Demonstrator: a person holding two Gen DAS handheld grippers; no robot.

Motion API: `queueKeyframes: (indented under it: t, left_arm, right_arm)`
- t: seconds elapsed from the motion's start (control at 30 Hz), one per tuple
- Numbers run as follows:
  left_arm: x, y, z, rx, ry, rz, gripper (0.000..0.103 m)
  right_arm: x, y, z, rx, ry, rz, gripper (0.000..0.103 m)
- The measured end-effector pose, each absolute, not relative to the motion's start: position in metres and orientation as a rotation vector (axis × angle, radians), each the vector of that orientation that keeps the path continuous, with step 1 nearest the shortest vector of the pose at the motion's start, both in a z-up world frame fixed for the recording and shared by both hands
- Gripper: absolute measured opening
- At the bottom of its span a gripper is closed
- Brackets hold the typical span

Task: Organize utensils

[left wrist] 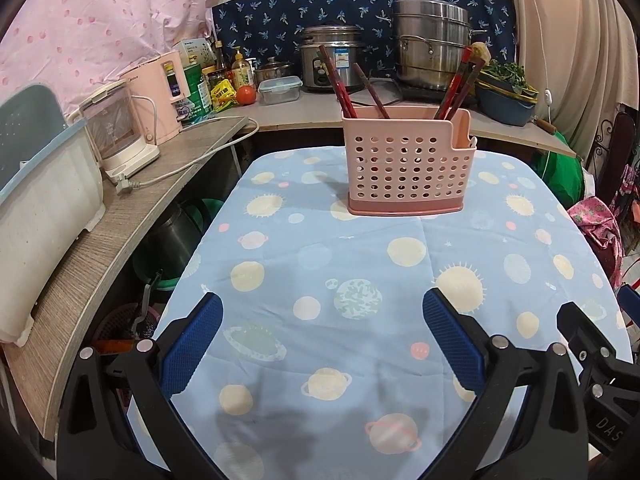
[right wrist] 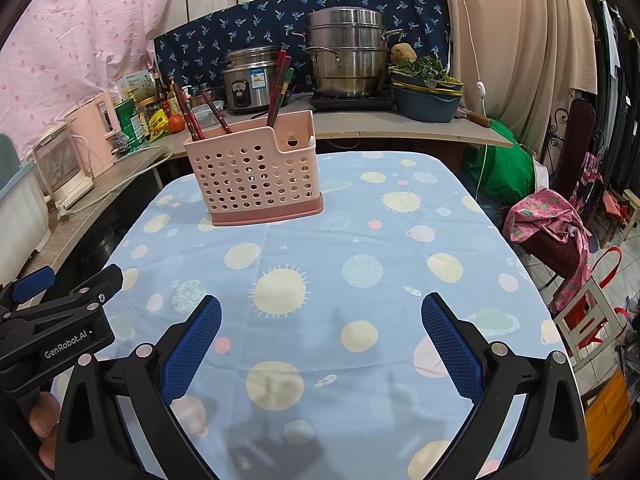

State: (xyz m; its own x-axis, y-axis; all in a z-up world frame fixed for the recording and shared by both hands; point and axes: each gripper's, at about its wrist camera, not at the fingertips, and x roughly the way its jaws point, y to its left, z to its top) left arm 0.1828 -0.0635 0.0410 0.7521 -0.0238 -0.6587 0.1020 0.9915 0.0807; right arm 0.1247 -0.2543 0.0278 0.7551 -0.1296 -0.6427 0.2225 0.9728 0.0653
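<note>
A pink perforated utensil holder [left wrist: 408,160] stands upright at the far end of the table with the blue planet-print cloth [left wrist: 360,280]. It also shows in the right wrist view [right wrist: 256,172]. Dark red chopsticks [left wrist: 340,84] stick up from its left side and several more [left wrist: 460,84] from its right side. They also show in the right wrist view [right wrist: 280,84]. My left gripper [left wrist: 322,312] is open and empty above the near part of the cloth. My right gripper [right wrist: 320,316] is open and empty, beside the left one.
A wooden shelf [left wrist: 120,216] on the left carries a kettle [left wrist: 120,128] and a white bin [left wrist: 44,208]. Behind the table a counter [left wrist: 304,112] holds a rice cooker [left wrist: 332,56], a steel steamer pot [left wrist: 432,48] and a blue basin of greens [left wrist: 508,88]. A chair with pink cloth [right wrist: 560,232] stands on the right.
</note>
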Motion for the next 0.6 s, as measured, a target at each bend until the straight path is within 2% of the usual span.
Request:
queueKeyframes:
  t: [0.6]
  left_arm:
    - [0.1893, -0.0648, 0.0472, 0.116, 0.701, -0.072, 0.096]
  right_arm:
    - [0.1330, -0.2516, 0.0359, 0.136, 0.681, -0.187, 0.097]
